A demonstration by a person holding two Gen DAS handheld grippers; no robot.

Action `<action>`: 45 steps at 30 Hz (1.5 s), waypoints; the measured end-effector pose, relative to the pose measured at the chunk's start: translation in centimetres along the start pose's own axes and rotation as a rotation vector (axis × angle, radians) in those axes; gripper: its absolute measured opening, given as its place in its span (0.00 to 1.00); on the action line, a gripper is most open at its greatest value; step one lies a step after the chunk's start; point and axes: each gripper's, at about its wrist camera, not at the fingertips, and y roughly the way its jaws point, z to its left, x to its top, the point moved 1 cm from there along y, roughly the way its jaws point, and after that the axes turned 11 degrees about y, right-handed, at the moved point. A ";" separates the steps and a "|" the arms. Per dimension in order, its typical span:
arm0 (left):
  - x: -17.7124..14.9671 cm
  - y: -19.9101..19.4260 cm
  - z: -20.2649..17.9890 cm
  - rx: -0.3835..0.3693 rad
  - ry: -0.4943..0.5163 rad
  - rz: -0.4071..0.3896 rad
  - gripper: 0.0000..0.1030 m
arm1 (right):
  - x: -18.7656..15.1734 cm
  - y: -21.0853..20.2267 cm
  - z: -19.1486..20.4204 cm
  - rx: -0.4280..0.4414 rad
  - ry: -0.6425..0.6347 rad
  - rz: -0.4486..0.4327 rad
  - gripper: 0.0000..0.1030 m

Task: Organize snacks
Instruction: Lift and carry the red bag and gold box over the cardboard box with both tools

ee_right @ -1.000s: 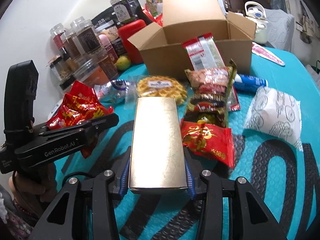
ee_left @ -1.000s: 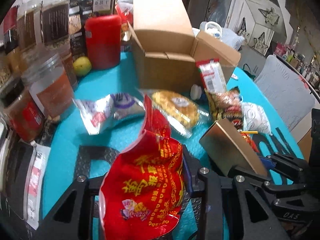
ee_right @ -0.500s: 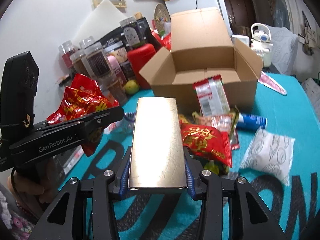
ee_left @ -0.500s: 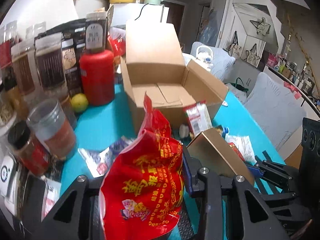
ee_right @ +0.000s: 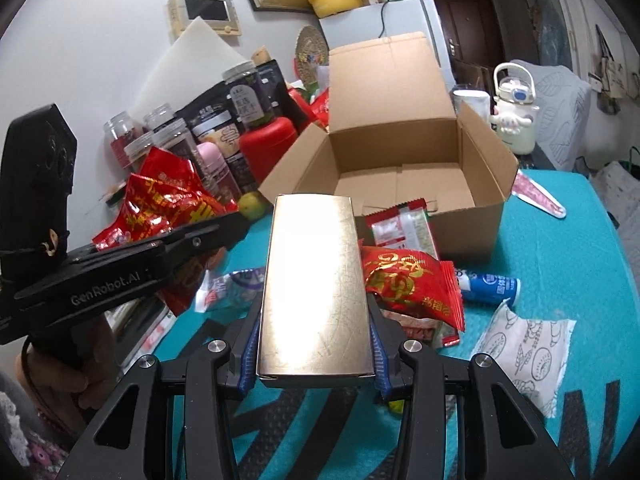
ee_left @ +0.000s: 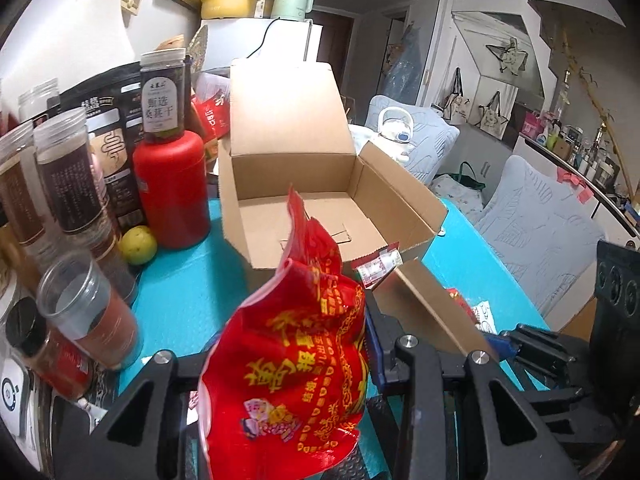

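Held: red snack bag (ee_left: 288,364), clamped in my left fingers (ee_left: 374,356); gold box (ee_right: 316,292), clamped in my right, both short of the empty cardboard box (ee_right: 404,168). Risk: slack bag might snag the box's rim.

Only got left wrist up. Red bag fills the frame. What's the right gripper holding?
Observer: The right gripper is shut on a flat gold box, lying flat between its blue pads.
Operator: What's on the table under my bag?
Observer: In the right wrist view, a smaller red packet, a blue-and-white bottle lying on its side, and a white patterned pouch.
Operator: Carton empty?
Observer: The open cardboard box shows only its bare floor.
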 end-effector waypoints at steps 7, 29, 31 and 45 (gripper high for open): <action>-0.3 1.9 -0.2 -0.020 0.003 0.044 0.35 | -0.9 2.1 -1.8 -0.080 0.026 0.044 0.43; 3.9 3.1 -0.4 -0.045 0.042 -0.008 0.35 | 4.7 0.1 -1.3 -0.071 -0.014 -0.063 0.43; 4.8 3.1 -0.4 -0.058 0.038 -0.024 0.35 | 5.8 -0.1 -1.1 -0.069 -0.026 -0.081 0.43; 11.1 4.6 0.4 -0.006 0.045 -0.131 0.35 | 12.4 0.9 -1.5 -0.097 -0.066 -0.165 0.43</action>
